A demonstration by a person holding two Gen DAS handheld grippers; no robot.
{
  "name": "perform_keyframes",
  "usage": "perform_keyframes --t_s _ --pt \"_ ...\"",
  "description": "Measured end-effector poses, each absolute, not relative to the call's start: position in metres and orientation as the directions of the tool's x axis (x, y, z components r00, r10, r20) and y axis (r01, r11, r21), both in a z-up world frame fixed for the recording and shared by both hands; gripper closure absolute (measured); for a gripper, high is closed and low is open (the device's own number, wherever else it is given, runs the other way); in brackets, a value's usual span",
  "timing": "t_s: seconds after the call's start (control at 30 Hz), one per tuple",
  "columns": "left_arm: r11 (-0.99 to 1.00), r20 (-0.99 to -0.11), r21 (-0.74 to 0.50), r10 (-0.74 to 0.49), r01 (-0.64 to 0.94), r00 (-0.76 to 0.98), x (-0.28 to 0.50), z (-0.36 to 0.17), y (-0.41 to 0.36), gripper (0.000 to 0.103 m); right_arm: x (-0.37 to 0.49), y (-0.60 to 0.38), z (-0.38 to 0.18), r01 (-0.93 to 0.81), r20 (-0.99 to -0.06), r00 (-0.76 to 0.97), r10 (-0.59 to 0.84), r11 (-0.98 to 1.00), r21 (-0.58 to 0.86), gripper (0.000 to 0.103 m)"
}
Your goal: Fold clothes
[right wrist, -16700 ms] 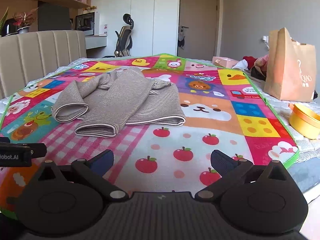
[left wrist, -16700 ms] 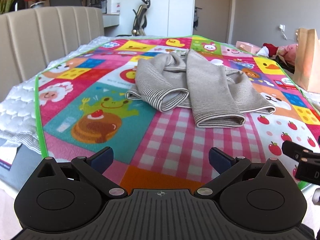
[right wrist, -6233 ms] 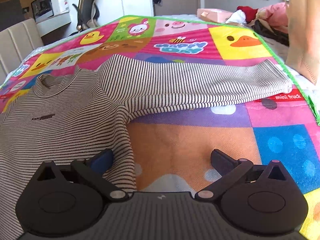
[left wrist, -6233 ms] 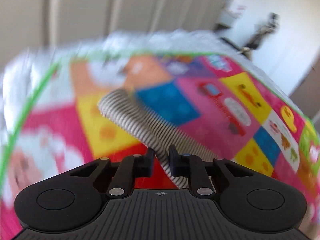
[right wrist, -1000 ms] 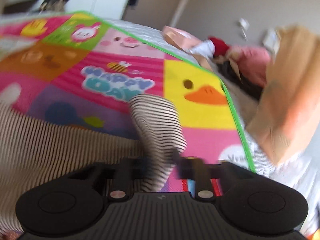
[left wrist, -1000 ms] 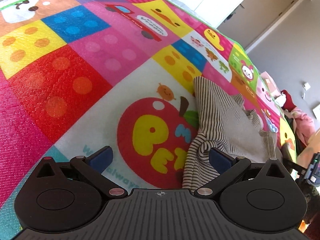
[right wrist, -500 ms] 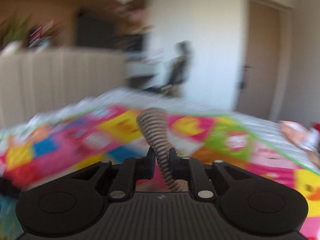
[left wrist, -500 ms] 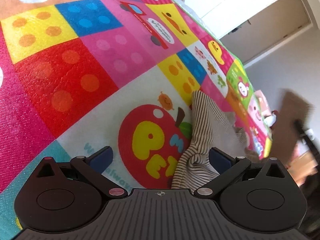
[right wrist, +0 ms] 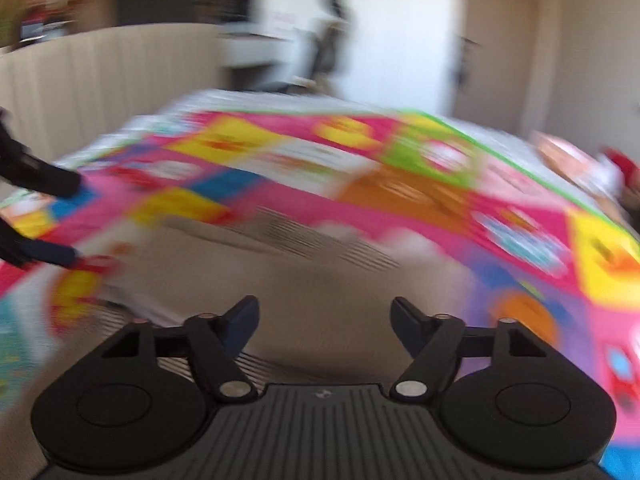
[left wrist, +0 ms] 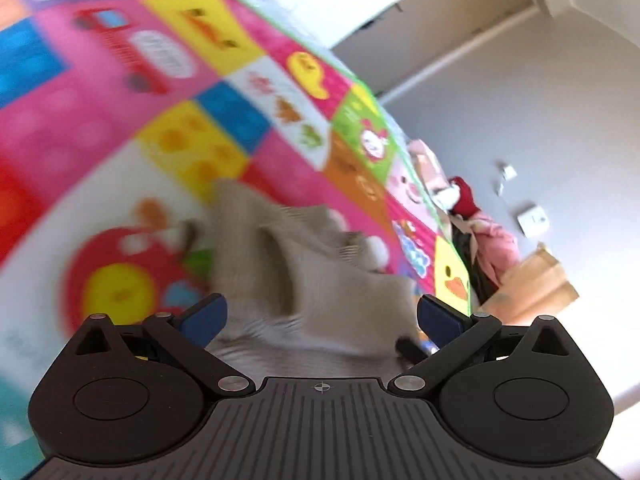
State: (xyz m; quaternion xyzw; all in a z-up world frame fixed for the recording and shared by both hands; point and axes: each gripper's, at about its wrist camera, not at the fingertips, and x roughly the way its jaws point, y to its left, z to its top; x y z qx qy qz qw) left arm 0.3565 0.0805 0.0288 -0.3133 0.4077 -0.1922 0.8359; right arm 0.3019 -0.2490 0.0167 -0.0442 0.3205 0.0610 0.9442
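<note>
Both views motion-blurred; detail soft. Left gripper (left wrist: 319, 314): fingers wide apart, nothing between them. Right gripper (right wrist: 324, 322): fingers parted, a little less wide, also empty. The shirt (left wrist: 304, 276) lies on the mat (left wrist: 100, 92), straight ahead of and partly under the left fingers; it fills the gap between the pads and spreads past them on both sides. From the left view one narrow fold runs away from the fingers, up and leftward, with a rumpled ridge just right of it; which part is sleeve and which is body I cannot tell through the blur. From the right view the shirt (right wrist: 288, 276) sits directly ahead of the fingers and wider to their left than their right, long axis roughly crosswise to the fingers, its near part passing beneath them. The left gripper shows at the far left of that view, dark pads beyond the shirt's left end. Judgement: both grippers are about equally close, one at each side, so either could take a hem next. Room: bare mat lies open beyond the shirt and to the right of the right fingers; the mat's green border is well beyond. A paper bag (left wrist: 532, 288) and clutter stand off the mat's far side, well apart from the shirt.
</note>
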Motion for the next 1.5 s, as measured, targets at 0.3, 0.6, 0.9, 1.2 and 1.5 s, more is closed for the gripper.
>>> perform_keyframes --t_s 0.3,0.6,0.9,1.2,1.5 --pt "0.920 -0.743 -0.384 -0.360 0.081 0.565 0.387 0.010 0.009 0.072 0.281 -0.342 -0.029 0.233 -0.694 0.704 -0.153 0.972 0.022 0.019" --pt "0.959 -0.678 -0.263 -0.261 0.105 0.687 0.383 0.045 0.035 0.093 0.292 -0.329 -0.002 0.129 -0.618 0.781 -0.090 0.992 0.019 0.016" --pt "0.973 -0.737 -0.216 -0.218 0.082 0.639 0.383 0.003 0.050 0.080 0.358 -0.273 -0.008 -0.048 -0.643 0.763 -0.072 0.985 -0.168 0.012" --pt "0.899 -0.691 -0.431 -0.379 0.070 0.616 0.383 0.030 0.088 0.063 0.368 -0.288 0.006 -0.094 -0.656 0.755 -0.011 0.988 -0.124 0.013" --pt "0.958 -0.762 -0.244 -0.284 0.148 0.582 0.392 0.009 0.055 0.060 0.388 -0.270 -0.015 -0.175 -0.703 0.711 0.003 0.969 -0.173 0.033"
